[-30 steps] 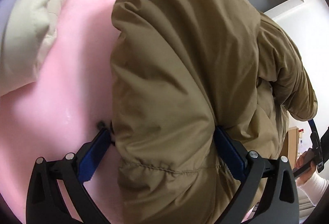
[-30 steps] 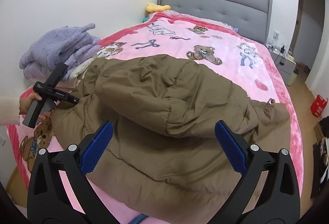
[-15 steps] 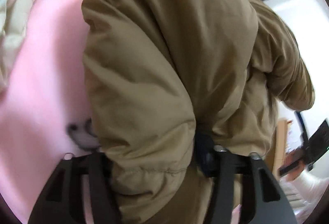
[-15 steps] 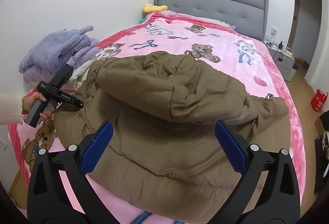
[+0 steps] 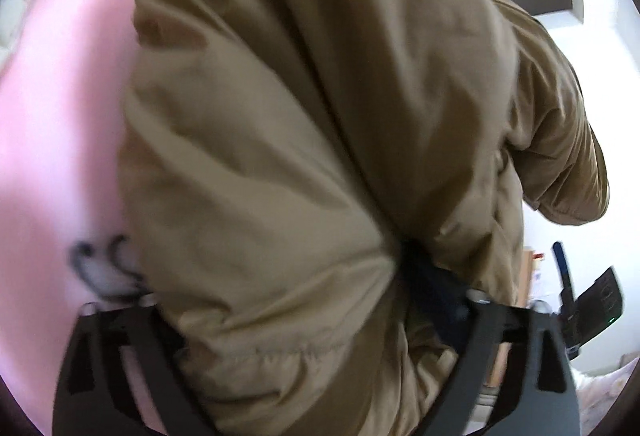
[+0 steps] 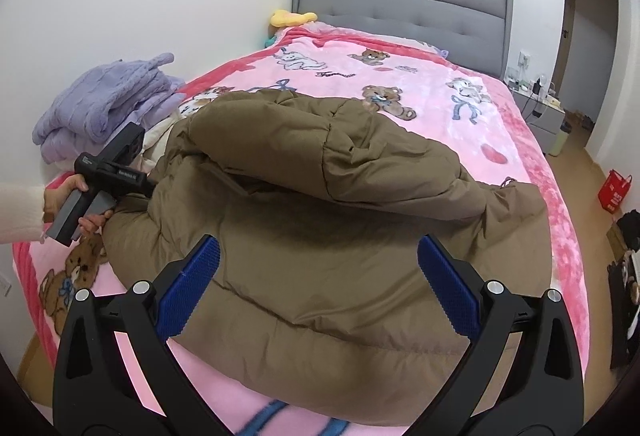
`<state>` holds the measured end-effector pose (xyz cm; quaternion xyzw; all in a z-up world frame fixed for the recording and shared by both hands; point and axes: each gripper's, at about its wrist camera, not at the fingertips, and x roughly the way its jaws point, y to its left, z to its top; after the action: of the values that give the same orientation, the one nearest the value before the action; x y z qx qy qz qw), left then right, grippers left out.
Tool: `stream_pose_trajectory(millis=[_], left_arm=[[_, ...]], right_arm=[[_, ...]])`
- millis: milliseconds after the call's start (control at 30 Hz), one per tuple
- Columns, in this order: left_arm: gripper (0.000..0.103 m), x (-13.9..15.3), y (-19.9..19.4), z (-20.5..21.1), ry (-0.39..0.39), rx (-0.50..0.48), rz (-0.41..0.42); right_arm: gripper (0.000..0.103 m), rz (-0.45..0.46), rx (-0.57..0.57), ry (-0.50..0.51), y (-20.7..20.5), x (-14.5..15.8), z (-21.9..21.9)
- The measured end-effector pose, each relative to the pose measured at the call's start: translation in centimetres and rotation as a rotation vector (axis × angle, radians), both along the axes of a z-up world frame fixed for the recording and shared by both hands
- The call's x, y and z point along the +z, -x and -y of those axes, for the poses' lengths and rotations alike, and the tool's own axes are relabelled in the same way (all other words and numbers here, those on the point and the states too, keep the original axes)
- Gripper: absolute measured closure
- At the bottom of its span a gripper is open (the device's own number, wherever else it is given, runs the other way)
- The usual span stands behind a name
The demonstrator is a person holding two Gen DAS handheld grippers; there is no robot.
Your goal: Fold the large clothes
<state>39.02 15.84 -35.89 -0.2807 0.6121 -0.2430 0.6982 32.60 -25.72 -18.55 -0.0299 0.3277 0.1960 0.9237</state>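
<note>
Your left gripper (image 5: 276,320) closed from wide onto puffy brown padded jacket (image 6: 328,220), carrying sleeve across; jacket lay on pink teddy-bear blanket (image 6: 420,75). Your right gripper (image 6: 318,284) stayed wide, empty. Fold underway.

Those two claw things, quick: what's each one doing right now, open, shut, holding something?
Left gripper: shut on a thick bunch of the brown jacket.
Right gripper: open, holding nothing, above the jacket.

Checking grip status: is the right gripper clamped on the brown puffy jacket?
No: the right gripper is open, its blue pads spread wide above the brown puffy jacket, clamping nothing.
</note>
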Motion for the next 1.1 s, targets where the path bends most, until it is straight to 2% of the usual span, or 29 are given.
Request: stream_pose_trajectory(millis=[67, 133, 200, 300, 433, 533, 667, 733, 867, 1000, 1067, 1100], left_arm=[[0.006, -0.5, -0.5, 0.9, -0.041, -0.025, -0.014], [0.018, -0.6, -0.6, 1.6, -0.086, -0.029, -0.007], [0.047, -0.5, -0.4, 1.4, -0.103, -0.022, 0.004], [0.064, -0.7, 0.0, 0.2, -0.051, 0.014, -0.007], [0.068, -0.5, -0.3, 0.8, -0.095, -0.009, 0.014], [0.068, -0.4, 0.0, 1.8, -0.111, -0.004, 0.02], [0.067, 0.2, 0.7, 2.9, -0.135, -0.006, 0.026], [0.066, 1.4, 1.6, 4.5, -0.151, -0.013, 0.033], [0.066, 2.3, 1.9, 6.0, -0.165, -0.013, 0.035], [0.065, 2.6, 1.2, 6.4, -0.166, -0.004, 0.029], [0.065, 2.8, 1.8, 5.7, -0.169, -0.004, 0.03], [0.064, 2.7, 2.3, 5.2, -0.172, -0.007, 0.033]], right_arm=[[0.008, 0.003, 0.004, 0.004, 0.1, 0.1, -0.1], [0.008, 0.003, 0.009, 0.015, 0.1, 0.0, -0.2], [0.008, 0.002, 0.012, 0.021, 0.2, -0.1, -0.3], [0.008, -0.006, 0.003, 0.02, 0.2, -0.5, -0.2], [0.008, -0.014, -0.041, -0.032, -0.3, -0.3, 1.0], [0.008, 0.031, -0.058, -0.057, -1.2, 0.8, 1.9], [0.008, 0.083, -0.005, -0.078, -4.2, 2.7, 2.0], [0.008, 0.114, 0.047, -0.017, -5.5, 3.2, 1.1], [0.008, 0.252, 0.233, 0.298, -7.0, 3.1, -3.4], [0.009, 0.298, 0.387, 0.397, -6.9, 2.7, -6.2], [0.023, 0.25, 0.453, 0.427, -7.6, 2.0, -7.5], [0.036, 0.226, 0.47, 0.457, -8.0, 1.6, -8.2]])
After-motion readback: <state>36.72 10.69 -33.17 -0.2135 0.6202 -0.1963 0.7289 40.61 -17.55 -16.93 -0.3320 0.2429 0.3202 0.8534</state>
